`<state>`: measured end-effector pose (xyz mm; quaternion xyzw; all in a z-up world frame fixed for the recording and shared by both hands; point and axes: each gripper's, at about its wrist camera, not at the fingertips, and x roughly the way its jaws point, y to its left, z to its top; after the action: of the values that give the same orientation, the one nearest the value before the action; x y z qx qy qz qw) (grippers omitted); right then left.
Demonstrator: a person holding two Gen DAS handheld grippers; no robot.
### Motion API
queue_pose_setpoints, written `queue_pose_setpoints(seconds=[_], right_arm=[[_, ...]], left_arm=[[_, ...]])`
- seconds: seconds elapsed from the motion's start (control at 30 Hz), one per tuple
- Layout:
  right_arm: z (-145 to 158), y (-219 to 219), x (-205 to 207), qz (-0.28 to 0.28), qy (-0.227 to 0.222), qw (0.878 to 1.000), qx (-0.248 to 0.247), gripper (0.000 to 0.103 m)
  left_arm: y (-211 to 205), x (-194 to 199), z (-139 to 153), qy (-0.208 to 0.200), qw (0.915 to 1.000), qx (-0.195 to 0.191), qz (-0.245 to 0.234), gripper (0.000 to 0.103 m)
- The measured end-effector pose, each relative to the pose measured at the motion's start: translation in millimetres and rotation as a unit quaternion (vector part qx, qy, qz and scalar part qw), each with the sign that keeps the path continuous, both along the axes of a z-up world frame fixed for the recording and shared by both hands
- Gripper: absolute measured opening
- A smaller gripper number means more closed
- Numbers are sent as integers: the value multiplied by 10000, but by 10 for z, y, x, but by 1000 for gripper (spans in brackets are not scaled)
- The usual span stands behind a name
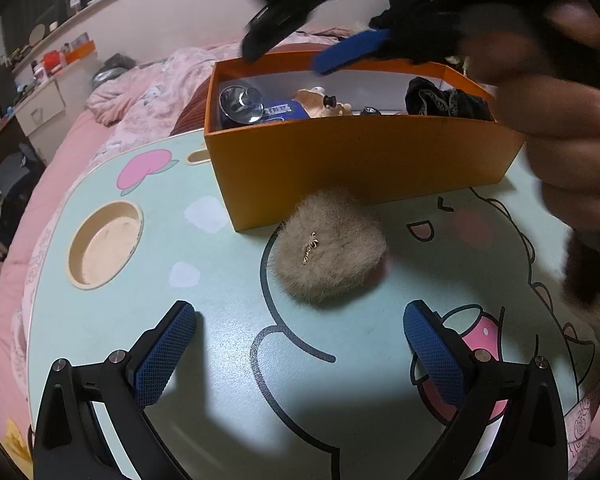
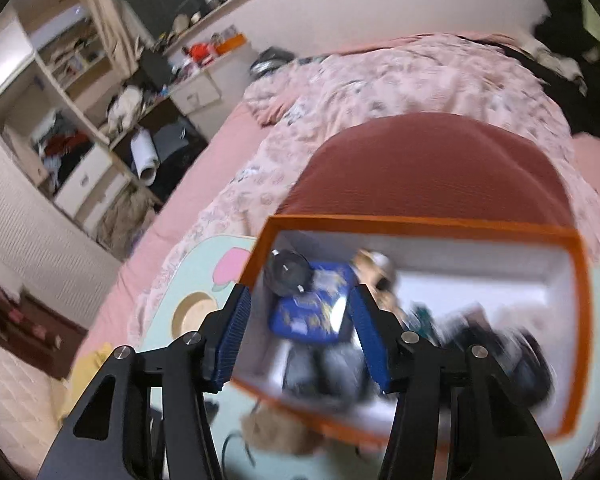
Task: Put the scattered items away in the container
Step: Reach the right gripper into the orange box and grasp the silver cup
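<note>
**One fluffy item left on the surface beside the orange box**

A beige, heart-shaped fluffy pouch (image 1: 332, 252) lies on the mint-green cartoon-printed surface (image 1: 220, 280), touching the near wall of the orange box (image 1: 364, 160). The box already holds a blue packet (image 1: 280, 110), a round metal-lidded object (image 1: 240, 106) and black lace fabric (image 1: 448, 100).

The left gripper (image 1: 300, 356) hovers low over the surface just short of the pouch, jaws spread wide and holding nothing. The right gripper (image 2: 300, 336) hangs blurred above the box's interior, jaws about half open with nothing between them.

The likely next step is picking up the pouch. Done well, the left gripper would straddle the pouch's middle, close gently on the soft fur, lift clear of the box wall, then release over an open spot inside, once the right gripper is out of the way.
</note>
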<state>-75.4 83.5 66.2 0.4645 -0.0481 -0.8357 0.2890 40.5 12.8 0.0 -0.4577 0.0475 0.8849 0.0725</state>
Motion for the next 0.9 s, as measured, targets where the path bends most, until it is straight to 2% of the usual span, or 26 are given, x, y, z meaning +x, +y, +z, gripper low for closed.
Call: queue_pose_setpoints(seconds=[0.07,0.17,0.2,0.27,0.3,0.47,0.6,0.7,0.83,0.9], right_arm=[[-73,-139,-101,128,-153,9996,216,48],[-183,-215,-198,208,-345,9980,490,30],[-230,-252,-217,265,-404,9973,561,16],[-321,-268,-246,374,-553,9964,526,3],[-330,-254,-244,406,-562,9965,468,0],[-264,-110,-193,360,-368,9985,184,0],[44,222,-4,197,26,9990,-410,0],[235,501,297,180,245,9967,-758,0],[332,805,685,229,389,9956,-817,0],[214,943,863,148,256,9973,-668,0]], left_arm=[[10,9,-3,1,10000,8,3,103],[4,9,-3,1,10000,9,2,103],[3,9,-4,1,10000,9,2,103],[3,11,-8,0,10000,21,1,103],[3,10,-10,0,10000,22,0,103],[-5,11,-9,3,10000,25,-1,103],[-12,9,-8,5,10000,25,-2,103],[-17,9,-7,7,10000,27,-1,103],[-29,7,-6,9,10000,28,-6,103],[-35,6,-6,10,10000,28,-6,103]])
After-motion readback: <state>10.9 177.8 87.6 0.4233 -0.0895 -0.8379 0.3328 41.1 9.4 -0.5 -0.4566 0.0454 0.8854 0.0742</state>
